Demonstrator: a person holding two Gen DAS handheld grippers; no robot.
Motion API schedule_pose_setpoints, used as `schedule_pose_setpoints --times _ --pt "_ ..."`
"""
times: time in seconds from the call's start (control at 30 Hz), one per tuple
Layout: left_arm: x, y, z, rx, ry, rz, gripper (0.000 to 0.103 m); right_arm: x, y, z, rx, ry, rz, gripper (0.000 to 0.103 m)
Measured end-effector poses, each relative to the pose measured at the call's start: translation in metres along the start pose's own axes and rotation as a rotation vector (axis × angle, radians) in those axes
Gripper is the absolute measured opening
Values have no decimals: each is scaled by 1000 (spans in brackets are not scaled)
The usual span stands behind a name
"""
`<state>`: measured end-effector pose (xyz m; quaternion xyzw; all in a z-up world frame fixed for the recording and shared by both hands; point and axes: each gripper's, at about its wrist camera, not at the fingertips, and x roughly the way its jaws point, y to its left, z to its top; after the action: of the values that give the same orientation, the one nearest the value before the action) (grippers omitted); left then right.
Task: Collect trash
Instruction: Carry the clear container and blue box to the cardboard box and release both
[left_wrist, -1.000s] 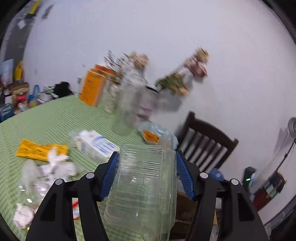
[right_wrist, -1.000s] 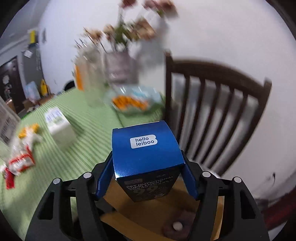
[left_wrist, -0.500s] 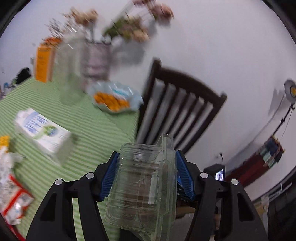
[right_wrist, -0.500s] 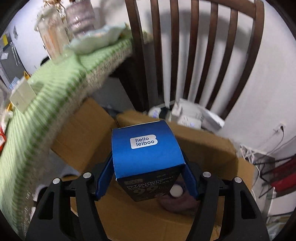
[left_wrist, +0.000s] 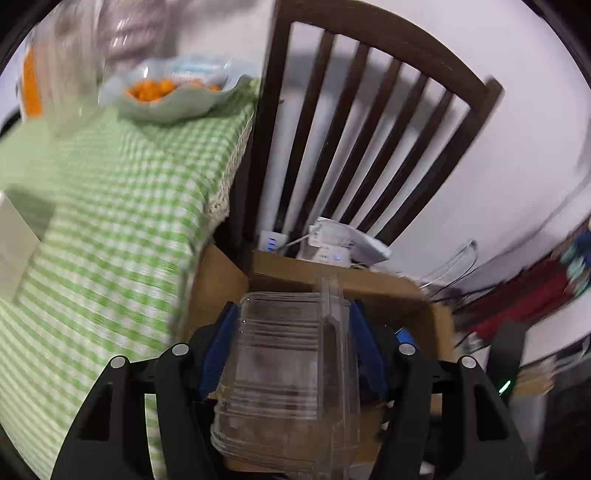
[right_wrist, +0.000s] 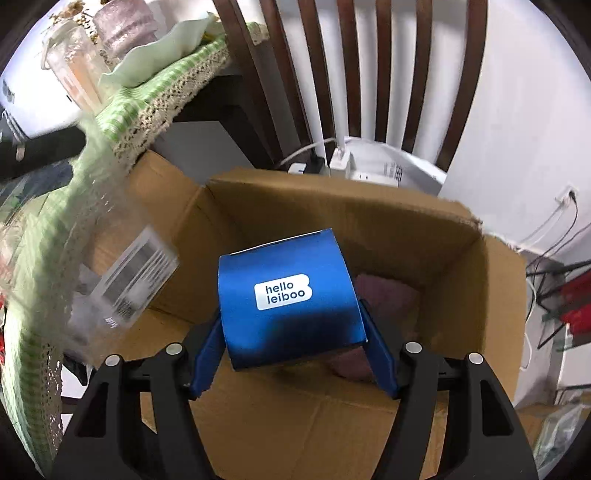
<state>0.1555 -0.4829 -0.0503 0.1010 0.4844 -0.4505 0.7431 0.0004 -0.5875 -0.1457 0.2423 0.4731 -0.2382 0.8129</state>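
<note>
1. Left gripper (left_wrist: 291, 325): clamped on clear plastic container (left_wrist: 284, 373), above cardboard box (left_wrist: 436, 332).
2. Right gripper (right_wrist: 291, 332): clamped on blue carton (right_wrist: 288, 299), over the box's open interior.

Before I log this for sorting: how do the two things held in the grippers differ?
The clear plastic container in the left gripper is see-through and ribbed; the blue box in the right gripper is opaque cardboard with a white "hello leiboo" label. The container is unlabelled on the side shown. Both are clamped between blue fingers and held over the open cardboard box.
</note>
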Motion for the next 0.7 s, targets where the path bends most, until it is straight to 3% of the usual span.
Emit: schedule_pose_setpoints --times 0.07,0.2,0.33,0.5,0.7 --pt "-4 -10 2 37 -29 14 59 3 -2 -2 11 4 6 65" --pt "7 -23 3 111 -103 110 59 7 -7 -5 31 7 4 65" --pt "44 -8 1 31 -6 89 59 7 -9 -7 48 5 12 65" --pt "74 8 -12 -15 40 99 60 10 -12 -8 57 11 16 65" --pt "107 5 -35 43 160 147 60 13 -11 -8 62 27 35 65"
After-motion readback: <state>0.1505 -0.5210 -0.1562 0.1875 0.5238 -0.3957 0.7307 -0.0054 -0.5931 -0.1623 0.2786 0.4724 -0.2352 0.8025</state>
